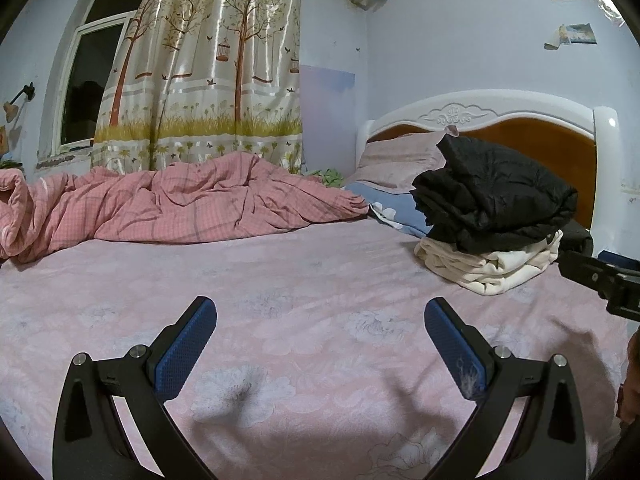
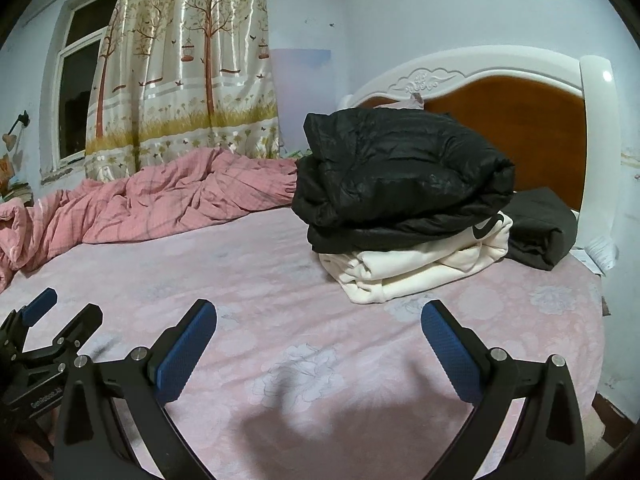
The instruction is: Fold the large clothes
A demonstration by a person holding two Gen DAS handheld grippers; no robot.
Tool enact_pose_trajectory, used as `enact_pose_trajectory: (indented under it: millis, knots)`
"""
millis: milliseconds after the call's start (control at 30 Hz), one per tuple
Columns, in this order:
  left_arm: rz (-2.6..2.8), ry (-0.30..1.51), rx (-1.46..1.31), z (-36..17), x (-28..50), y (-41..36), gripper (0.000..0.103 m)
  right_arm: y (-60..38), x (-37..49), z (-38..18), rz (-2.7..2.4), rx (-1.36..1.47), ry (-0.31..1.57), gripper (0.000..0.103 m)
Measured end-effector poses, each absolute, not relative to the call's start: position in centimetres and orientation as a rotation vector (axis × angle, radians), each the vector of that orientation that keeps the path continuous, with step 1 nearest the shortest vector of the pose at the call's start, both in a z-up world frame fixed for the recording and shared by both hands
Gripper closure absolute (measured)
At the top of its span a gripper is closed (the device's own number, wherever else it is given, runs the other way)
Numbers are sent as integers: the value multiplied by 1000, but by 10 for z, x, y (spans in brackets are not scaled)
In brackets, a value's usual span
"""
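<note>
Pink bed sheet [image 2: 280,280], black jacket [image 2: 400,168] atop swoosh-logo white sweatshirt [image 2: 420,268], both tongs spread, empty.

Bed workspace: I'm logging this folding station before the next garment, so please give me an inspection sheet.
Surface: pink floral bedsheet, bare in front.
Job's things: black jacket folded atop a white garment; dark folded item beside them.
Clutter: pink checked duvet bunched at the far side; pillows.
Grippers: left hand-held gripper open, empty; right hand-held gripper open, empty.
Cables: nothing seen.
Surroundings: headboard, tree-print curtain, dark window.
</note>
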State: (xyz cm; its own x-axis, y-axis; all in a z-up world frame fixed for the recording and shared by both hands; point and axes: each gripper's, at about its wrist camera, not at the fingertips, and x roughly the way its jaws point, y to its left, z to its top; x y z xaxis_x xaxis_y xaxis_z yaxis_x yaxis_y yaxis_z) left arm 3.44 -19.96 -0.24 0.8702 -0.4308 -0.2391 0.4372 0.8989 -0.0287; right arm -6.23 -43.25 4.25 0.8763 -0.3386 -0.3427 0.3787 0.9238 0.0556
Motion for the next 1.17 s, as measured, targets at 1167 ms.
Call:
enact_pose_trajectory:
  millis: [1167]
  knots:
    - [-455,254,32,-5,36,-194,0,-423,-60,39,-377,77,339,0]
